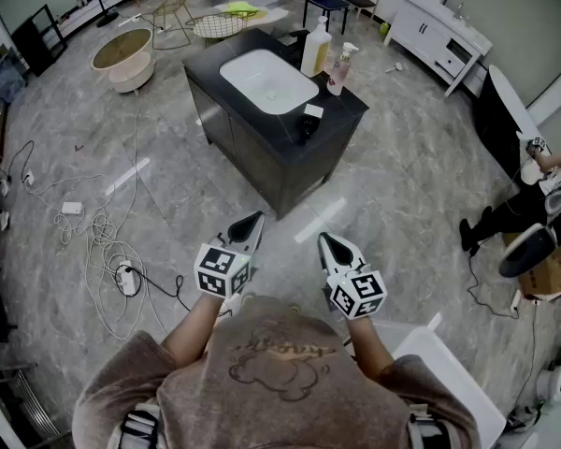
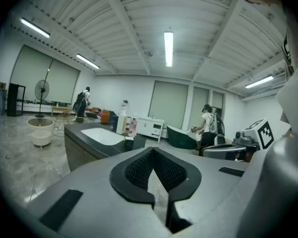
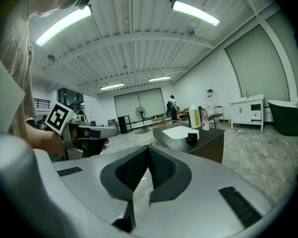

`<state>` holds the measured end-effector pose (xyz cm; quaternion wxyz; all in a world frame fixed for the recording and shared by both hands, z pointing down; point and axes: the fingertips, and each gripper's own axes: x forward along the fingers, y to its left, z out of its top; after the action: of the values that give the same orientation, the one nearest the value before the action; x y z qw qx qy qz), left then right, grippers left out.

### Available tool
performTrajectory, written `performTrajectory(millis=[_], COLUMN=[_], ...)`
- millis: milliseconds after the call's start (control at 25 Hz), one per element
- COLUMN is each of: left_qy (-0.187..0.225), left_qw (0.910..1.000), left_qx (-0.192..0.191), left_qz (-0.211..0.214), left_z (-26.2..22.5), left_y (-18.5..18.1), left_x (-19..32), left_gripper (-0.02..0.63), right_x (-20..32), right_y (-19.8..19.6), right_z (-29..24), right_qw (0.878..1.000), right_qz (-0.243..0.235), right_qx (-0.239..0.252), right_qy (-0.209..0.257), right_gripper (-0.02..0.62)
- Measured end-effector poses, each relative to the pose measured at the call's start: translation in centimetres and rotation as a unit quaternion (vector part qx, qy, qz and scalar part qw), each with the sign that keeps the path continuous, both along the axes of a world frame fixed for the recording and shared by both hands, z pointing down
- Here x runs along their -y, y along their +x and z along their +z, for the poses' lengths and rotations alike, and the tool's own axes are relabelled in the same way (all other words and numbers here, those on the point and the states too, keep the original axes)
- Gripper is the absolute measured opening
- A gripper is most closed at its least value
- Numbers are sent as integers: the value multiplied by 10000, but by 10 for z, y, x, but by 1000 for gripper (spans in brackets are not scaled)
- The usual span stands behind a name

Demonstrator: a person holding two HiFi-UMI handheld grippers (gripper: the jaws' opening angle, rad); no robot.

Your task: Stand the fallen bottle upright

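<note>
Across the marble floor stands the black sink counter, the small dark bottle apparently lying at its near corner, so I carry my left gripper and right gripper closed and empty, well short of the counter.

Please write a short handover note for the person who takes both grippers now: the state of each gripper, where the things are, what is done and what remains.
Left gripper: fingers shut, nothing between them, held in the air well short of the counter.
Right gripper: fingers shut and also empty, beside the left one.
Things: the black counter with a white sink stands ahead. A yellowish bottle and a pink pump bottle stand upright beside the sink. A small dark item with a white end lies near the counter's front edge. It is probably the fallen bottle, but it is too small to be sure.
Done: nothing yet.
Left: step closer, open one gripper, grasp the item and stand it upright.
</note>
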<state>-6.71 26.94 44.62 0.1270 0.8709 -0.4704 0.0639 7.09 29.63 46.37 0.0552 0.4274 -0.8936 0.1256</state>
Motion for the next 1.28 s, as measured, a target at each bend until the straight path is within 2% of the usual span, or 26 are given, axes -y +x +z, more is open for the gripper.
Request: performTrajectory(millis=[480, 800, 1280], left_qy=[56, 142, 267], left_qw=[10000, 9997, 9987], left_qx=[-23, -46, -21], left_qz=[59, 212, 435], left_z=[-4, 5, 10], left_y=[-6, -29, -51], left_x=[-1, 6, 48], left_gripper=[18, 18, 18], right_x=[4, 10, 40], right_y=[-11, -23, -33], right_z=[-5, 4, 9], right_qw=[10000, 9989, 9943], right_qz=[67, 460, 1045], right_qx=[6, -20, 85], right_qy=[30, 81, 167], right_gripper=[-2, -2, -2])
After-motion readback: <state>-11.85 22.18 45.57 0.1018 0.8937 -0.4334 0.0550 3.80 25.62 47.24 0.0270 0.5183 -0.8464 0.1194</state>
